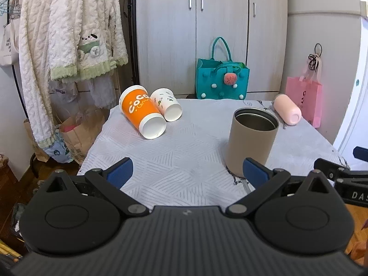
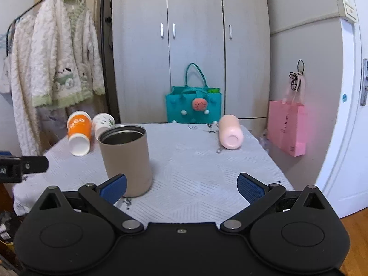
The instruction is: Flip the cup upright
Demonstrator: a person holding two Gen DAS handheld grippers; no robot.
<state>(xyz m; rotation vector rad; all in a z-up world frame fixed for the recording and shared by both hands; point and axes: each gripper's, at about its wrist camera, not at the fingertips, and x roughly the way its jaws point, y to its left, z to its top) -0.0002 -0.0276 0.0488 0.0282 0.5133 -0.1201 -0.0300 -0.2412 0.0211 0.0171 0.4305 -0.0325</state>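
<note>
Four cups on table [image 1: 184,161]. Tan cup [image 1: 251,140] upright, nothing inside, 1 o'clock in left view. Orange cup [image 1: 142,112], white cup [image 1: 166,104] on sides at 11; pink cup [image 1: 287,112] on side at 2. Left gripper [image 1: 187,171], right gripper [image 2: 181,185] wide open, holding nothing.

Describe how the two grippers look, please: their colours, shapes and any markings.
Both are alike. The left gripper and the right gripper have matte black bodies with two round housings, angled black linkage arms joined by silver pivot pins, and blue textured pads on the fingers. White letters show on the right gripper's side in the left wrist view. No cables or sleeves show.
</note>
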